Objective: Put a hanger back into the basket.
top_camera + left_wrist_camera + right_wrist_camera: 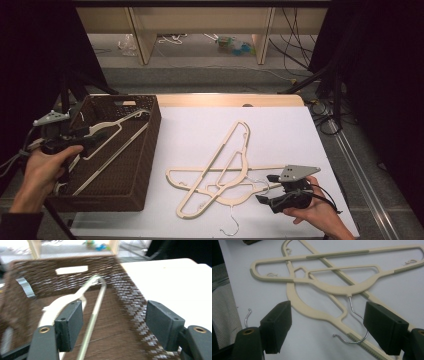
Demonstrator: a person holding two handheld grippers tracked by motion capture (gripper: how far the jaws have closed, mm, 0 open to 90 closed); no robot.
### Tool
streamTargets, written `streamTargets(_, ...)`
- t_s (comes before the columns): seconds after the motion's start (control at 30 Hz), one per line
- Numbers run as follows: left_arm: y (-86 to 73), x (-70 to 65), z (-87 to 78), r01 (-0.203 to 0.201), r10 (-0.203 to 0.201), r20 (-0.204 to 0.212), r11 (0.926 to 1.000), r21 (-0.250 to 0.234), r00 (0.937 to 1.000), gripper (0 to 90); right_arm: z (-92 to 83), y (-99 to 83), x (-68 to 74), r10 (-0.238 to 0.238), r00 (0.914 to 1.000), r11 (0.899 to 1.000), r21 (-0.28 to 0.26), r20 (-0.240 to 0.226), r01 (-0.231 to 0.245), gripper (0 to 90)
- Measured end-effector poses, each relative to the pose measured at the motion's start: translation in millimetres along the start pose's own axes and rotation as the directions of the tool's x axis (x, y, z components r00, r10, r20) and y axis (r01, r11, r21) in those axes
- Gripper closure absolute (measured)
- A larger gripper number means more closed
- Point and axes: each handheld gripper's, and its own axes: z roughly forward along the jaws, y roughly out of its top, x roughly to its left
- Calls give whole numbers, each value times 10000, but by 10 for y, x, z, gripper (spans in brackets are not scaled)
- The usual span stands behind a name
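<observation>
- From the high view we looked forward and down on the white-covered table (280, 130), taking in the whole top.
- From the left gripper view we looked close along its jaws into the brown woven basket (37, 272), which we also saw at the high view's left (145, 165).
- From the right gripper view we faced the crossed cream plastic hangers (332, 287) closely; the high view showed them mid-table (220, 165).

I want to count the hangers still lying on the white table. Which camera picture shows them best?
The high view: both crossed cream hangers lie whole on the white table, beside the brown basket. The right gripper view shows them closer, with one metal hook in sharp detail, but cuts off their ends. The left gripper view looks into the basket instead.
</observation>
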Motion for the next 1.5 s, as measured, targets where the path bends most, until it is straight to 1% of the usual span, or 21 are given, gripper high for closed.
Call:
streamTargets(0.07,3,-229,-19,-348,355,456,9993,-150,9983,298,5,-3,-5,27,10000,10000,13,42,-27,240)
streamTargets(0.17,3,-451,-27,-812,833,844,9963,-281,9929,290,17,-12,-12,74,10000,10000,45,50,-74,240)
streamTargets(0.2,-4,-601,-30,-1028,1065,1078,9939,-389,9885,290,18,-14,-13,97,9999,9999,59,48,-98,241)
streamTargets(0.27,-13,-751,-19,-1428,1477,1314,9887,-458,9803,290,21,-17,-19,83,9999,10000,41,71,-83,242)
streamTargets(0.3,-25,-822,-5,-1380,1434,1416,9893,-476,9795,290,22,-19,-21,94,9999,10000,16,106,-94,242)
streamTargets(0.43,-69,-1118,65,-1746,1830,2043,9829,-586,9617,282,20,-23,-18,214,9997,9998,11,113,-214,242)
streamTargets(0.47,-75,-1191,77,-2059,2153,2162,9764,-652,9523,281,23,-25,-19,211,9997,9998,5,120,-211,242)
streamTargets(0.57,-139,-1375,134,-2028,2154,2557,9763,-753,9424,279,38,-36,-36,184,9997,9998,-38,178,-184,242)
streamTargets(0.6,-179,-1450,171,-2065,2200,2836,9754,-770,9334,276,38,-39,-37,259,9995,9997,-6,194,-258,244)
streamTargets(0.67,-229,-1527,212,-2126,2261,2967,9741,-776,9278,274,38,-46,-42,433,9987,9991,-34,262,-432,244)
streamTargets(0.7,-254,-1564,239,-2214,2342,3086,9722,-763,9219,268,42,-51,-49,388,9988,9992,-65,310,-386,244)
streamTargets(0.73,-296,-1618,280,-2398,2509,3293,9680,-744,9103,259,41,-54,-54,399,9987,9992,-68,303,-397,244)
streamTargets(0.8,-373,-1705,347,-2453,2526,3607,9671,-667,8978,230,40,-64,-59,466,9984,9989,-48,315,-465,244)
streamTargets(0.87,-445,-1776,411,-2492,2557,3850,9661,-677,8868,194,38,-70,-53,505,9981,9987,-29,341,-504,244)
streamTargets(0.97,-543,-1865,489,-2579,2644,4013,9635,-713,8769,163,38,-75,-44,428,9985,9991,-74,340,-425,244)
streamTargets(1.07,-672,-1935,563,-2844,2892,4312,9556,-771,8546,161,40,-81,-41,479,9982,9989,-19,370,-478,244)
streamTargets(1.1,-694,-1942,572,-2859,2894,4323,9553,-747,8540,161,49,-85,-47,406,9985,9992,-14,362,-406,244)
streamTargets(1.13,-760,-1956,607,-2906,2927,4399,9540,-738,8490,161,47,-86,-41,479,9981,9988,33,377,-481,244)
streamTargets(1.27,-917,-1995,672,-2870,2778,4571,9566,-509,8449,160,57,-90,-39,498,9982,9987,42,333,-500,245)
streamTargets(1.43,-1075,-2061,710,-3175,3042,4684,9468,-527,8295,159,67,-104,-46,487,9981,9987,104,386,-492,252)
streamTargets(1.5,-1160,-2066,725,-3564,3379,4665,9329,-513,8174,160,77,-108,-63,378,9981,9991,152,494,-386,261)
